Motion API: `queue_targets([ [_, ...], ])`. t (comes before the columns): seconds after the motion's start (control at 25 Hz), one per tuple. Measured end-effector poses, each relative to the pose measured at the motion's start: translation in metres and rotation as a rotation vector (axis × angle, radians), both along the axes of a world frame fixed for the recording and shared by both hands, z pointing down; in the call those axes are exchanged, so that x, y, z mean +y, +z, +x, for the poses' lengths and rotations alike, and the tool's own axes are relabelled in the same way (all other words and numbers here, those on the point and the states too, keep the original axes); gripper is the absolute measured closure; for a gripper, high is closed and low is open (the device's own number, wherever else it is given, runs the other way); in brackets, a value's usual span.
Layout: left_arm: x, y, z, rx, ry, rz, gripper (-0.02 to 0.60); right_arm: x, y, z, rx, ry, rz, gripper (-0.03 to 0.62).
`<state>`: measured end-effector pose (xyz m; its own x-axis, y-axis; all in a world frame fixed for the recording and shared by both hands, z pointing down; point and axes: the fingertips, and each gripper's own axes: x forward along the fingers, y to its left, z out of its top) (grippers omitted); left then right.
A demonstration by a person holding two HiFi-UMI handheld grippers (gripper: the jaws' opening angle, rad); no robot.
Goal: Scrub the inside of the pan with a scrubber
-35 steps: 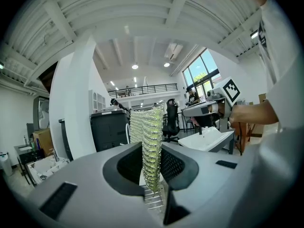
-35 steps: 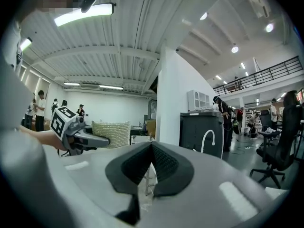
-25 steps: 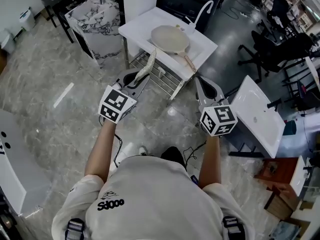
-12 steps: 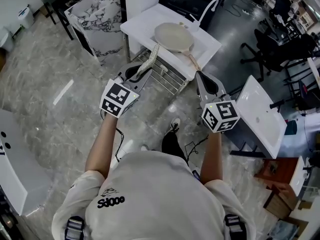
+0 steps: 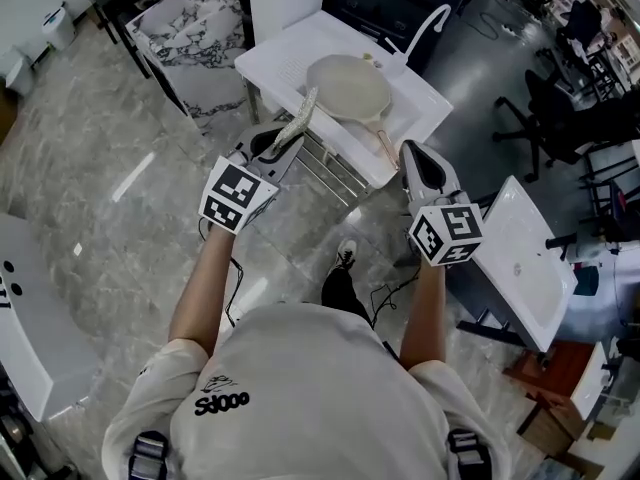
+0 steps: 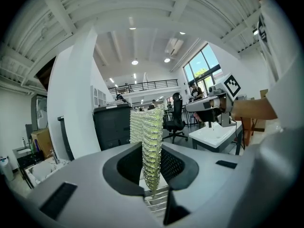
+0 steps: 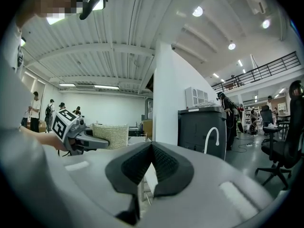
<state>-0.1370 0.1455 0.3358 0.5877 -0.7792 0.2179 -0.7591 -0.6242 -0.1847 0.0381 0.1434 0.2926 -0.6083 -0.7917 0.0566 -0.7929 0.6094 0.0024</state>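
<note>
A pale, round pan point(image 5: 346, 84) with a wooden handle point(image 5: 383, 145) lies on the white sink table point(image 5: 283, 48). My left gripper point(image 5: 272, 148) is shut on a mesh scrubber point(image 5: 298, 120), which sticks out over the table's front edge, just short of the pan. In the left gripper view the greenish scrubber point(image 6: 151, 141) stands upright between the pads of the left gripper point(image 6: 151, 179). The right gripper point(image 5: 421, 160) hangs off the table's front corner near the handle's end. Its jaws point(image 7: 151, 151) are shut with nothing between them.
A white faucet point(image 5: 420, 18) rises behind the pan. A wire rack point(image 5: 325, 163) sits under the sink table. A marble-patterned stand point(image 5: 190, 33) is at the left, a second white table point(image 5: 520, 248) at the right and office chairs point(image 5: 560, 118) beyond it.
The person has stepped toward the sink table, so both grippers are nearer the pan. The scrubber's tip now overlaps the table edge. Both grippers stay shut.
</note>
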Motion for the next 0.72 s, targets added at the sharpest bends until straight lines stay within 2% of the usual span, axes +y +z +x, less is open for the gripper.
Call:
queue_targets([
  [0.44,-0.121,0.002,0.063,-0.028,-0.048,-0.036,0.515,-0.132,0.008,0.052,0.058,-0.066,-0.048,0.586],
  [0.72,-0.18,0.011,0.087,-0.054,-0.093,-0.069,0.515,-0.188,0.01,0.077,0.037,-0.096,-0.062,0.586],
])
